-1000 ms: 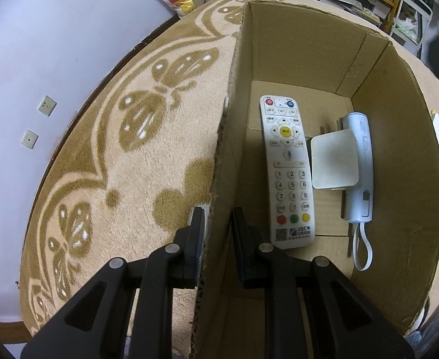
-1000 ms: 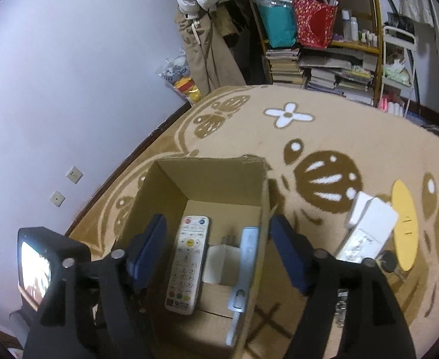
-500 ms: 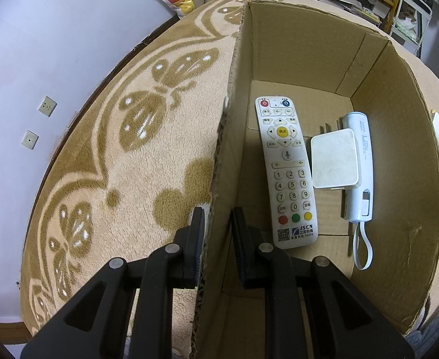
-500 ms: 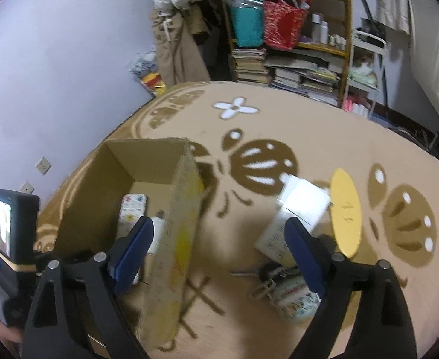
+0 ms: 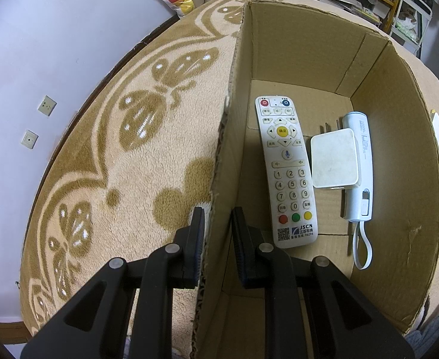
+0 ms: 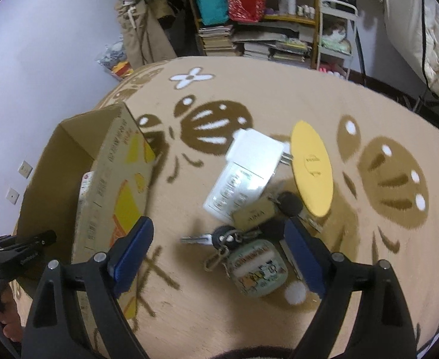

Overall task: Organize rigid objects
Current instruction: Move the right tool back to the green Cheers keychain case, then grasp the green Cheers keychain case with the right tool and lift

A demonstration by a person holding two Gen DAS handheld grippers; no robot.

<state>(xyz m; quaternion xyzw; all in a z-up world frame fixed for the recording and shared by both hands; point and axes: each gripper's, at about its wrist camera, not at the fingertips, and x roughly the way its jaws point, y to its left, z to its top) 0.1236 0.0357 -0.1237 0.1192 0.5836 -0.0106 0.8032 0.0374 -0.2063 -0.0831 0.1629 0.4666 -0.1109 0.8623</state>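
A: Left wrist view first. The left gripper (image 5: 216, 224) has its fingers pinched on the near wall of the cardboard box (image 5: 399, 155), one finger outside over the carpet (image 5: 106, 155), one inside. It hasn't budged in the last second; it's bracing the box.

B: And beyond the inner finger?

A: A white remote (image 5: 285, 170), a square white charger (image 5: 334, 158) just right of it, and a white power bank (image 5: 360, 167) touching the charger's far side. All lying flat on the box floor.

B: Right wrist view?

A: Big change here. A second ago the right gripper (image 6: 216, 245) hung over the box; now it has swung out over the carpet, fingers spread wide and empty. Between them lies a key bunch (image 6: 228, 239) with a green tag (image 6: 257, 269). Beyond the fingertips are a white card packet (image 6: 237, 191), a white adapter (image 6: 255, 152) and a yellow disc (image 6: 310, 167).

B: Meaning?

A: I'd judge the drop-off is done and the keys are next.
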